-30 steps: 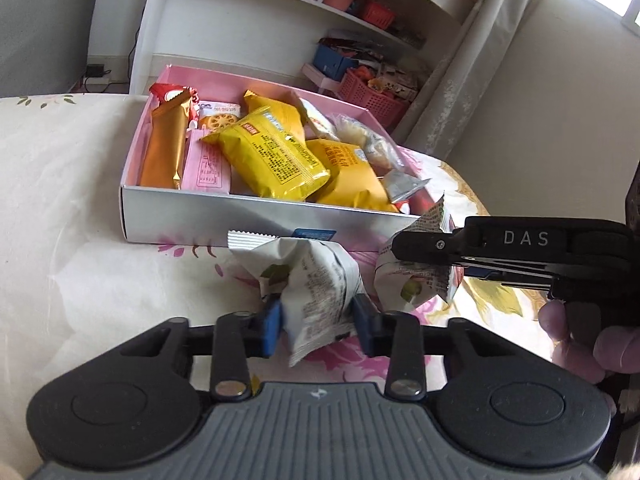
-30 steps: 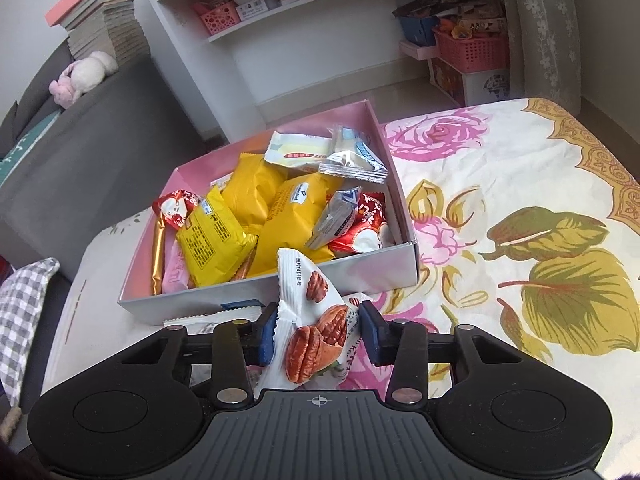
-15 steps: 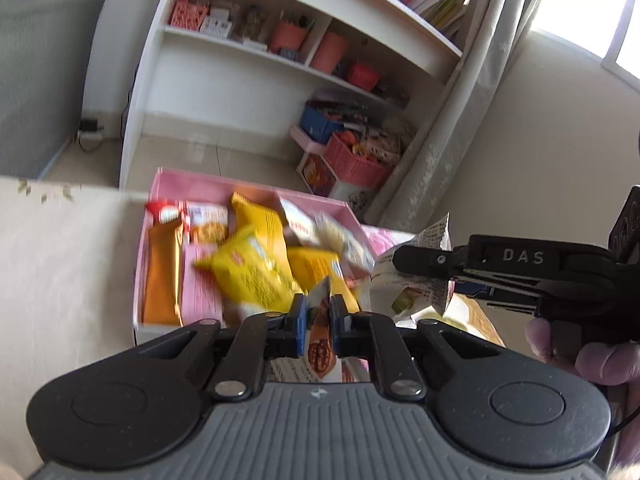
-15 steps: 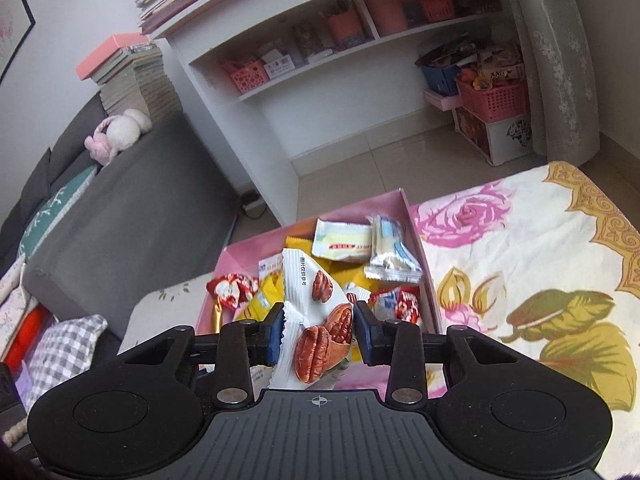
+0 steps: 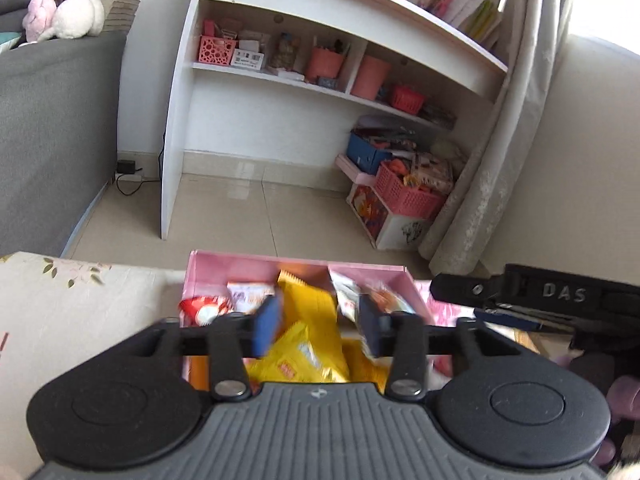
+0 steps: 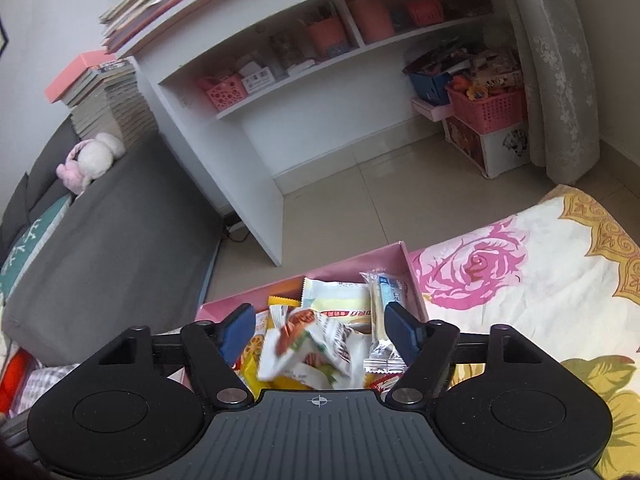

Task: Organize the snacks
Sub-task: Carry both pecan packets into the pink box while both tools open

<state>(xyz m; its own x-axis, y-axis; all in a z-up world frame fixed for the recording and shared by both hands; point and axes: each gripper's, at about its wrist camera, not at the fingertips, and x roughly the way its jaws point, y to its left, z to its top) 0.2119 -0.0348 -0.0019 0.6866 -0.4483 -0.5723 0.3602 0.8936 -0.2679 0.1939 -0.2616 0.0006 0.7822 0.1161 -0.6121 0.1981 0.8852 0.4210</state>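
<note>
While your left gripper (image 5: 318, 330) and right gripper (image 6: 318, 330) open empty above the box (image 6: 416, 280), the white packet (image 6: 316, 350) falling onto heaped snacks may slide out.

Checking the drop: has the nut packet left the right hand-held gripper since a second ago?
Yes. The nut packet has left the opening right hand-held gripper and now lies loose in the pink box, no longer on the table before it.
</note>
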